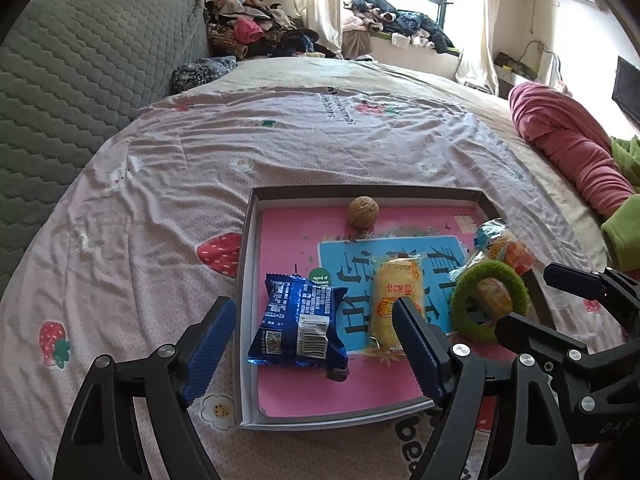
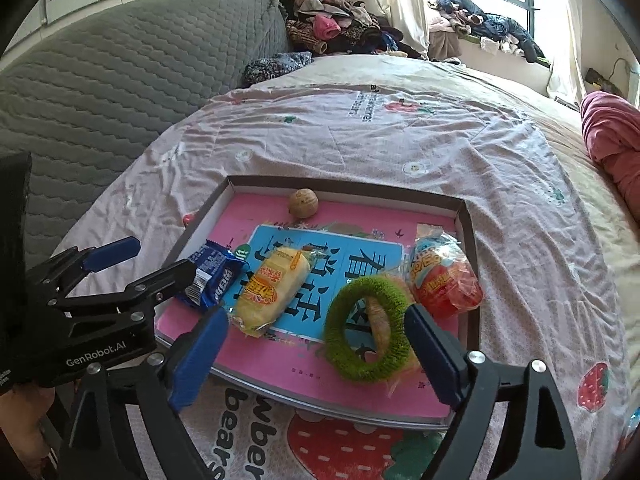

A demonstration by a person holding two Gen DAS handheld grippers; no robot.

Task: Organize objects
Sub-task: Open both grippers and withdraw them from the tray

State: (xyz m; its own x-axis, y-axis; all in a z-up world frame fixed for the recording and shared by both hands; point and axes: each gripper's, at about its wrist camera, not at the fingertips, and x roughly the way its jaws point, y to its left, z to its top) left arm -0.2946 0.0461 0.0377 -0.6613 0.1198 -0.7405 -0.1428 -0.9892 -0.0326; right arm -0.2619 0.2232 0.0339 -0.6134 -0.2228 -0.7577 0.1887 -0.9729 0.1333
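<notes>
Five things lie in the shallow grey-walled cardboard tray (image 1: 246, 280) with the pink printed floor, which rests on the bed's pale strawberry-print sheet (image 1: 160, 200). At the tray's left side sits the blue foil snack packet (image 1: 298, 322), label up, and just beside it the yellow plastic-wrapped cake (image 1: 394, 304). To the right lies the fuzzy green ring (image 2: 366, 328), with a small tan oval object inside its hole, and just beyond the ring the crinkly red-and-blue snack bag (image 2: 444, 278) touches the tray's right wall. The round brown walnut (image 1: 363, 211) stands alone near the far wall, well apart from the rest.

My left gripper (image 1: 310, 354) hangs over the blue packet with its blue-padded jaws spread wide on either side of it, touching nothing. My right gripper (image 2: 316, 358) hangs the same way over the green ring, jaws parted and empty, the ring lying free on the tray floor between them.

Beyond the tray a grey quilted cover (image 1: 88, 80) drapes the left edge of the bed, and a rolled pink blanket (image 1: 568, 148) lies at the right
</notes>
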